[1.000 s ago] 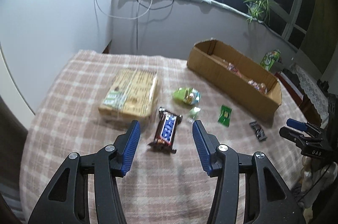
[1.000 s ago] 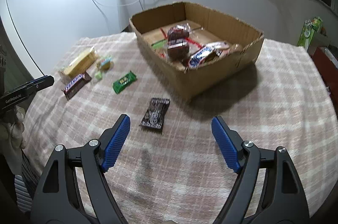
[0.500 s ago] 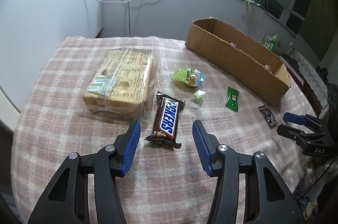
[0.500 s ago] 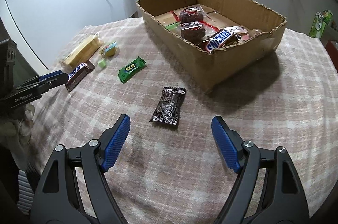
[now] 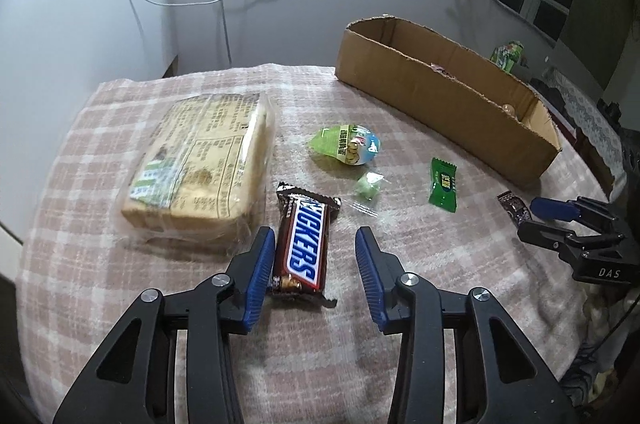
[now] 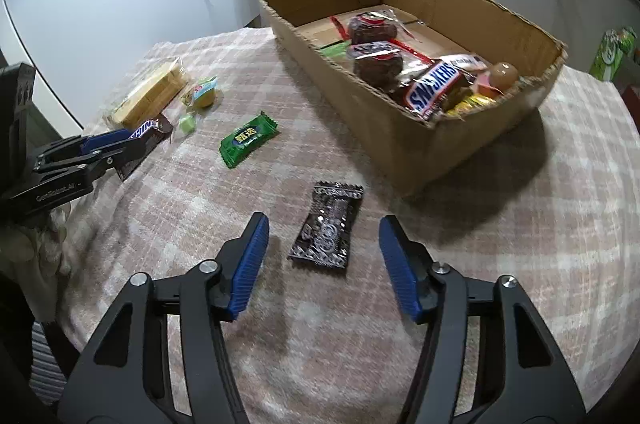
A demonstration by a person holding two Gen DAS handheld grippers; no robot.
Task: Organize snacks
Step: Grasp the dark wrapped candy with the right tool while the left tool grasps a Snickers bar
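Cardboard box (image 6: 420,139) holds a chocolate bar (image 6: 434,85), two dark cakes (image 6: 374,47) and small sweets. Left gripper (image 5: 316,264) gapes around another bar (image 5: 306,244); right gripper (image 6: 322,260) spreads around a dark packet (image 6: 328,224).

From your left wrist view, the cardboard box (image 5: 436,95) shows you mostly its outer wall — its contents are nearly all hidden. Your right gripper (image 5: 532,216) covers part of the dark wrapper (image 5: 510,206). In the right wrist view, your left gripper (image 6: 120,145) hides much of the Snickers bar (image 6: 154,131) — its label is partly unreadable.
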